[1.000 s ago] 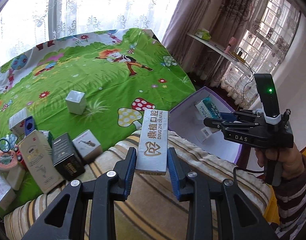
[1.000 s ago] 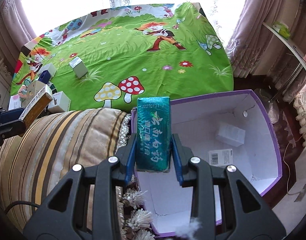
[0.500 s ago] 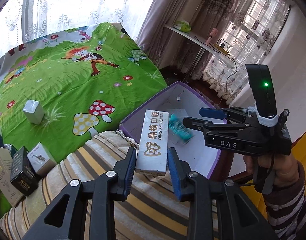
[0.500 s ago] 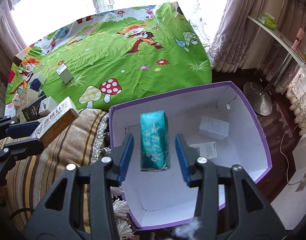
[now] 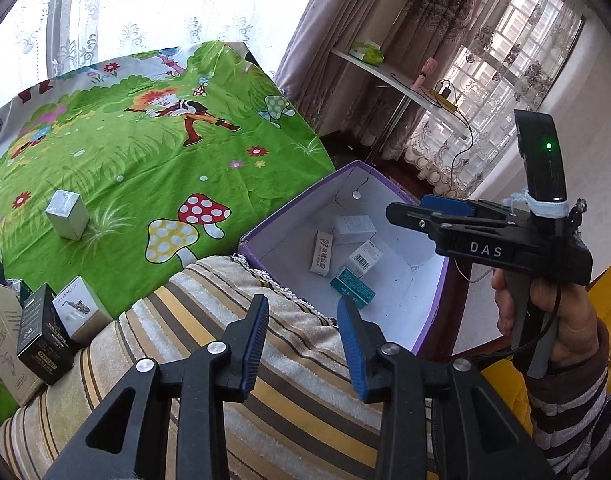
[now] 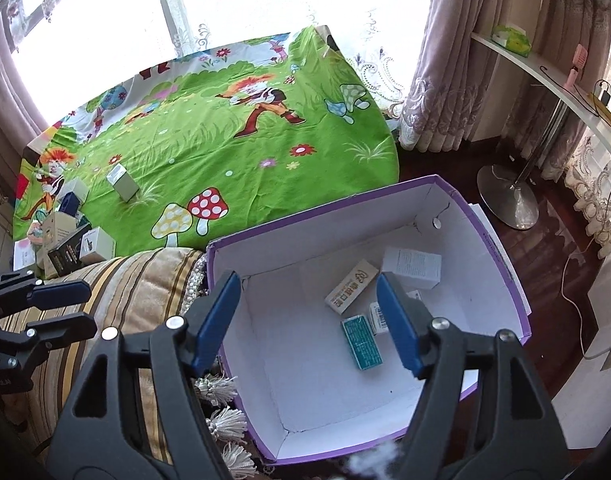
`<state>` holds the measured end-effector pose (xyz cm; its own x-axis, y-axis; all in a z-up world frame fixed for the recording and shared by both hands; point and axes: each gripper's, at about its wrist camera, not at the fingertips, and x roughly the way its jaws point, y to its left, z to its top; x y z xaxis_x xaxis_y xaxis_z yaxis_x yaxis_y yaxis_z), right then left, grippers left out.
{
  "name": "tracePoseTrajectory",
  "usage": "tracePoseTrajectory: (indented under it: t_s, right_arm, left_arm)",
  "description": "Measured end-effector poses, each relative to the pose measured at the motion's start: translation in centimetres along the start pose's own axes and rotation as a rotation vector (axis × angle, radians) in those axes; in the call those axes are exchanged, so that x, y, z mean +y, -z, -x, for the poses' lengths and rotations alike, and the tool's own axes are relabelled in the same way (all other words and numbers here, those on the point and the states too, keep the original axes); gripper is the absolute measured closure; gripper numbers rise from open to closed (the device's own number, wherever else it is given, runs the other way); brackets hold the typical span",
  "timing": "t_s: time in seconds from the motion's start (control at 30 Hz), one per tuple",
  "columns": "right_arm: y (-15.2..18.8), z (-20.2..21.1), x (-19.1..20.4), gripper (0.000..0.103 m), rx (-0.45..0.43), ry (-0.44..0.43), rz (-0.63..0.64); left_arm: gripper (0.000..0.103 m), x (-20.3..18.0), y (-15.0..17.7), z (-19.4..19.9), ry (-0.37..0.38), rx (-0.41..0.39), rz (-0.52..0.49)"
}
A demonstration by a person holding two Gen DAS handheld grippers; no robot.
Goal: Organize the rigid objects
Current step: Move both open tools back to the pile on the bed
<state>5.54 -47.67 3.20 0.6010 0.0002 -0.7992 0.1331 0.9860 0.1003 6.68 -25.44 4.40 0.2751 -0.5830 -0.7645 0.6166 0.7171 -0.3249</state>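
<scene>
The left gripper (image 5: 303, 334) hangs over a striped cushion (image 5: 233, 392), and its jaws are opening with nothing between them; the blue pads stand a moderate way apart and touch nothing. The right gripper (image 6: 309, 320) is above the purple-rimmed box (image 6: 501, 256), and its jaws are opening too, standing wide, also with nothing between the pads. In the left wrist view the right gripper (image 5: 409, 210) shows from the side, held by a hand (image 5: 561, 320) in a striped sleeve, with its tips over the far side of the box.

Four cartons lie loose on the white floor of the box, clear of both pairs of jaws. The teal carton (image 6: 361, 342) lies flat nearest the right gripper. The long white dental carton (image 6: 351, 286) lies slanted just beyond it. A white carton (image 6: 411, 266) sits near the far wall, and a small carton with a barcode (image 6: 379, 316) is partly hidden behind the right pad.

More cartons remain on the green cartoon bedspread (image 5: 145, 160): a silvery carton (image 5: 67, 214) stands alone, well apart from the box, and a cluster with a black carton (image 5: 41, 338) sits at the cushion's edge.
</scene>
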Motion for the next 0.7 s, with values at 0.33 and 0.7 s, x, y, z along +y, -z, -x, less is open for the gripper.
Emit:
tracePoseTrajectory:
  t_s: [0.33, 0.7]
  right_arm:
    - [-0.1, 0.3, 2.3, 0.029, -0.009, -0.044, 0.056]
    - [-0.3, -0.6, 7.1, 0.027, 0.02, -0.119, 0.146]
  left_arm:
    - [0.065, 1.0, 0.3, 1.3, -0.03, -0.047, 0.033]
    - [0.065, 6.0, 2.0, 5.0, -0.079, -0.117, 0.159]
